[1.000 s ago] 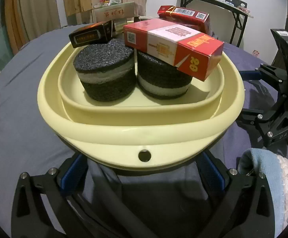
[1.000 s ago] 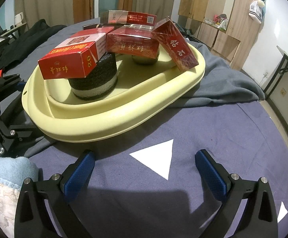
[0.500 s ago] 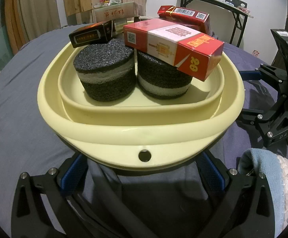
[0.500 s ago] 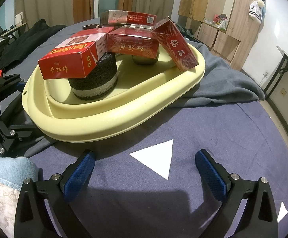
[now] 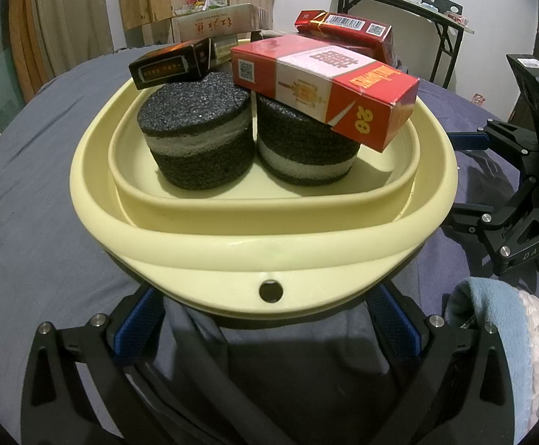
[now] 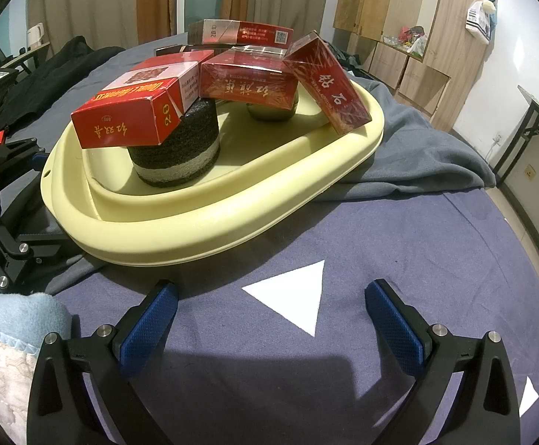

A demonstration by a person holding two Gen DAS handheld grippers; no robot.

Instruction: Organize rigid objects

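Note:
A pale yellow basin [image 5: 269, 248] holds two black foam cylinders [image 5: 195, 141] with white bands. A red-and-white cigarette box [image 5: 321, 89] lies across the right cylinder, and a black box [image 5: 169, 65] rests on the left one. More red boxes [image 6: 247, 85] are stacked farther back, one [image 6: 325, 85] leaning on the basin [image 6: 195, 230] rim. My left gripper [image 5: 265, 315] is open, its blue pads partly under the basin's near rim. My right gripper [image 6: 271, 296] is open above the purple cloth, holding nothing, just short of the basin.
A white triangle [image 6: 295, 296] is printed on the purple tablecloth. A grey cloth [image 6: 417, 148] lies under and beside the basin. A light blue sleeve [image 5: 492, 333] shows at the right. Black clothing [image 6: 58, 70] lies at the far left. A folding table [image 5: 399, 11] stands behind.

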